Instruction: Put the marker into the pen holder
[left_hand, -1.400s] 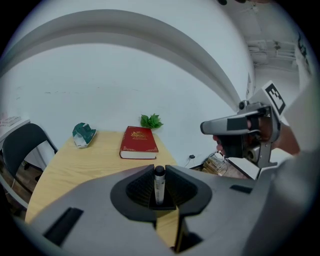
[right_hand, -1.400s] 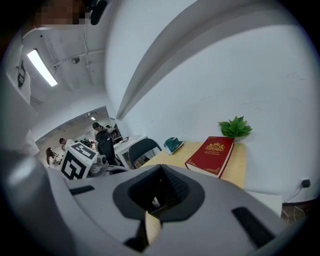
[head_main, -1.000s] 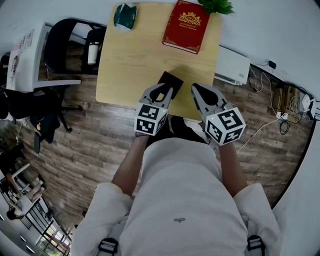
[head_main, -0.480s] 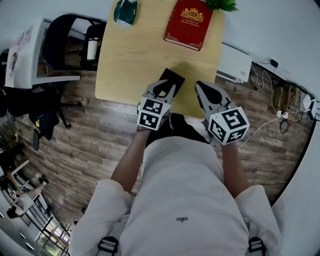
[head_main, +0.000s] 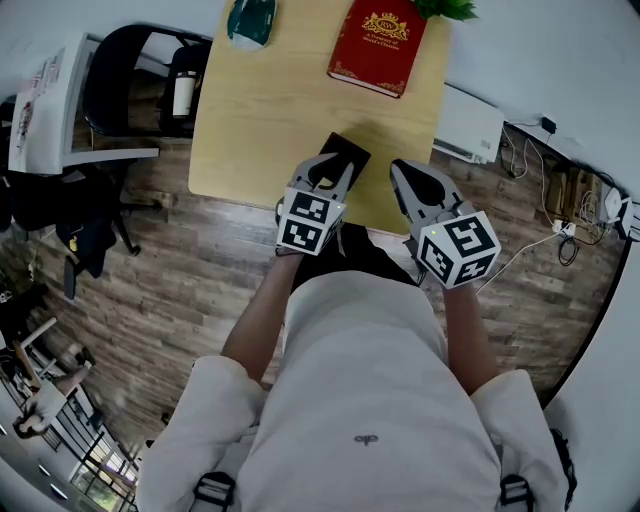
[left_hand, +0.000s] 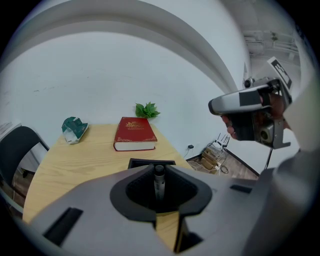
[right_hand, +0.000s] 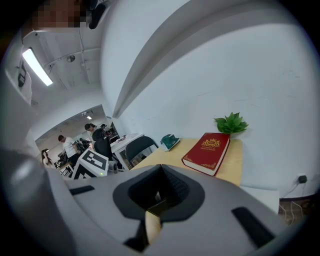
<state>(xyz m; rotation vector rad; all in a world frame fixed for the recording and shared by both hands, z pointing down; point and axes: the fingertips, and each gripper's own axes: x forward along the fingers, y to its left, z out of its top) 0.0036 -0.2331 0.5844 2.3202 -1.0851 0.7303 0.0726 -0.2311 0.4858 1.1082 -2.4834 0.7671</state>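
Head view: left gripper (head_main: 325, 178) over the black square pen holder (head_main: 345, 155), near the front edge of the pale wooden table (head_main: 250, 120); right gripper (head_main: 415, 182) just beside it. Left gripper view: jaws pinch a slim grey cylindrical marker (left_hand: 159, 181), upright. Right gripper view: jaws pressed together, empty; red hardcover book (right_hand: 207, 151), gold emblem, beyond.

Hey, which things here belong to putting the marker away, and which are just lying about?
Job: grey marker, gripped upright by the left gripper; black square pen holder on the wooden table.
Lying about: red hardback book; green leafy plant; crumpled green packet.
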